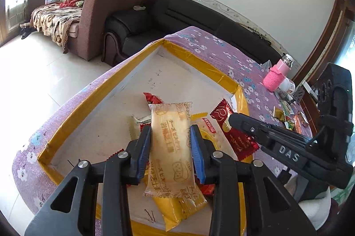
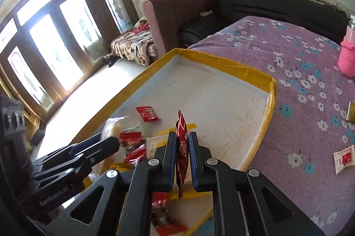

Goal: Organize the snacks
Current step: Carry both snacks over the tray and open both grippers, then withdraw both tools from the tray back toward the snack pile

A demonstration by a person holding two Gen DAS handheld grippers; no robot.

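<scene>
My left gripper (image 1: 170,129) is shut on a pale orange biscuit packet (image 1: 170,147), held flat over a shallow white tray with a yellow taped rim (image 1: 199,65). Under it lie a yellow packet (image 1: 175,211), a small red packet (image 1: 153,98) and other snacks. My right gripper (image 2: 182,135) is shut on a dark red packet (image 2: 182,147), held edge-on over the same tray (image 2: 221,61). In the left wrist view the right gripper (image 1: 233,119) comes in from the right with that red packet (image 1: 235,134). In the right wrist view the left gripper (image 2: 115,143) is at the lower left.
The tray sits on a purple flowered cloth (image 2: 299,47). A pink bottle in a knitted sleeve (image 1: 275,78) and several loose snacks (image 1: 288,118) are on the cloth to the right, and a white and red packet (image 2: 344,158). The table edge drops to the floor at left.
</scene>
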